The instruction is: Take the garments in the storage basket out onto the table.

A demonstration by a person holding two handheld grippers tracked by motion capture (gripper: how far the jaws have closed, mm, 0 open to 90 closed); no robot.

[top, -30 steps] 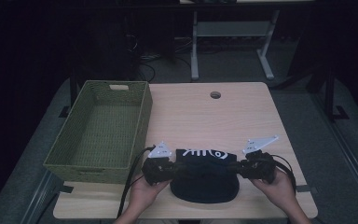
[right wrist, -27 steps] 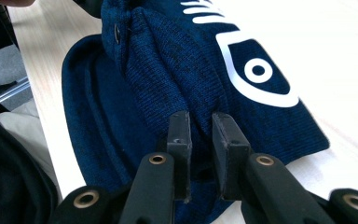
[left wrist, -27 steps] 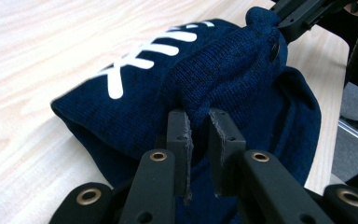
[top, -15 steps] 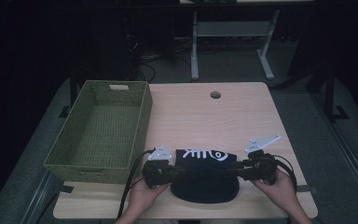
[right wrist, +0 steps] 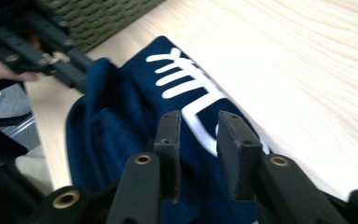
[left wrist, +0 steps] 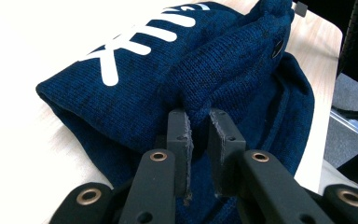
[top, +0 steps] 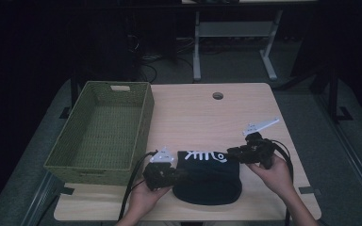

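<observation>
Left gripper view: left claw (left wrist: 199, 128) pinches the navy beanie (left wrist: 177, 79) (white lettering); right claw (right wrist: 199, 135), just closing, holds nothing

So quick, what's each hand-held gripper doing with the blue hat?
Left hand-held gripper: shut on the blue hat.
Right hand-held gripper: open, jaws just closing, hat not pinched.

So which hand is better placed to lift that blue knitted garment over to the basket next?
Probably the left. The left claw is pinched on a fold of the blue garment and sits nearest the green basket. The right claw has just been closing, with no cloth pinched.
</observation>
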